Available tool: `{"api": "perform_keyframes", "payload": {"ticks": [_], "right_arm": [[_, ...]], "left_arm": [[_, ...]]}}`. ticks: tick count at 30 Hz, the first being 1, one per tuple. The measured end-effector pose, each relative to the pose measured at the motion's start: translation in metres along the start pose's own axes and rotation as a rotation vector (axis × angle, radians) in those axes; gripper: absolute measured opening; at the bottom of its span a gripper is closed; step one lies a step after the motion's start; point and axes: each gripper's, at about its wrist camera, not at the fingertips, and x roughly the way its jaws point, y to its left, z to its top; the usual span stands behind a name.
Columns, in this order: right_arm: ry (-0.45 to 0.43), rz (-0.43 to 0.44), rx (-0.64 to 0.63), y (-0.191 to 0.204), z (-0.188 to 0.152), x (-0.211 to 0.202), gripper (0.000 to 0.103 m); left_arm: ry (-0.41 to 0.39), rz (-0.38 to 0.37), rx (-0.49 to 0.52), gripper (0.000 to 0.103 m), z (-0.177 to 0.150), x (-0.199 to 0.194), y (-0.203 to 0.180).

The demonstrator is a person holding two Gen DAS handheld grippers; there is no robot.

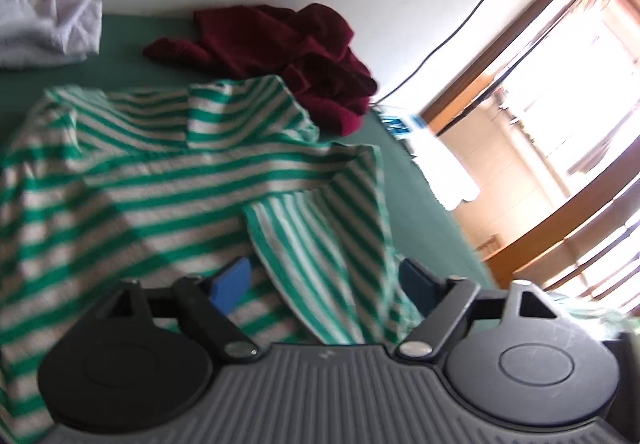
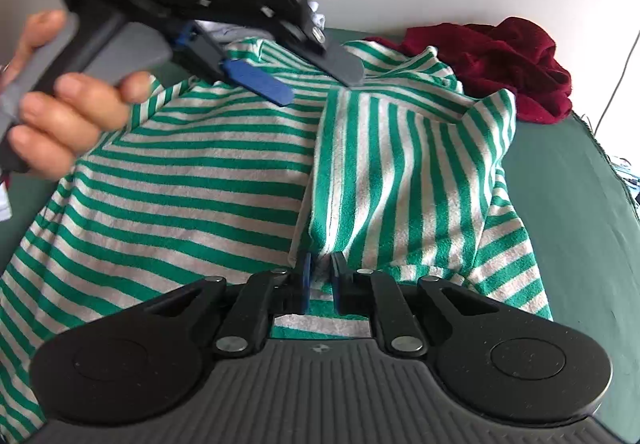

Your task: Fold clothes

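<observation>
A green and white striped shirt (image 1: 160, 180) lies spread on a green table (image 1: 132, 60), with its right part folded over the body. It fills the right wrist view (image 2: 200, 180) too. My left gripper (image 1: 324, 280) is open above the shirt, with the folded flap (image 1: 320, 244) between its blue pads; it also shows in the right wrist view (image 2: 316, 80), hovering over the shirt's far edge. My right gripper (image 2: 320, 272) is shut on the near edge of the folded flap (image 2: 384, 164).
A dark red garment (image 1: 296, 56) lies crumpled at the back of the table, seen also in the right wrist view (image 2: 500, 64). A white cloth (image 1: 48, 20) lies at the back left. The table's right edge (image 1: 440, 200) drops off toward a bright window.
</observation>
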Motion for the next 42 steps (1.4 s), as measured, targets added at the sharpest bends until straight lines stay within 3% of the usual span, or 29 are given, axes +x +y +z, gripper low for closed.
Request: {"api": "perform_keyframes", "payload": {"ticks": [5,10,14,16,19,21,22,26,32,35,37,42], "right_arm": [[-0.003,0.007,0.019,-0.003,0.000,0.001,0.012],[-0.034,0.037,0.027,-0.004,0.000,-0.006,0.032],[-0.062,0.068,0.031,-0.006,-0.006,-0.020,0.032],[-0.063,0.075,0.046,-0.010,-0.012,-0.028,0.032],[-0.055,0.086,0.096,-0.018,-0.023,-0.044,0.032],[-0.041,0.097,0.140,-0.025,-0.034,-0.058,0.032],[-0.038,0.098,0.167,-0.031,-0.040,-0.067,0.031],[-0.032,0.063,0.322,-0.064,-0.076,-0.119,0.028],[-0.021,-0.188,0.578,-0.099,-0.150,-0.207,0.029],[-0.022,-0.296,0.650,-0.104,-0.184,-0.240,0.029],[-0.004,-0.307,0.610,-0.101,-0.199,-0.248,0.031],[0.103,-0.155,0.573,-0.112,-0.241,-0.243,0.033]], "left_arm": [[0.058,0.035,-0.021,0.084,-0.014,0.017,-0.003],[0.053,0.045,-0.047,0.084,-0.018,0.033,-0.003],[0.025,0.039,-0.043,0.051,-0.008,0.036,-0.008],[0.025,0.026,-0.052,0.045,-0.005,0.038,-0.008],[0.018,0.026,-0.074,0.044,-0.004,0.044,-0.005],[0.006,0.064,-0.076,0.011,-0.005,0.049,-0.002],[0.005,0.085,-0.075,0.000,-0.005,0.050,-0.001],[-0.018,0.077,-0.113,0.000,-0.002,0.045,0.006],[-0.099,0.062,-0.103,0.000,0.019,0.023,0.000],[-0.083,0.073,-0.123,0.000,0.025,0.025,-0.004],[-0.073,0.100,-0.106,0.000,0.024,0.025,-0.010],[-0.077,0.179,-0.070,0.000,0.026,0.022,-0.022]]}}
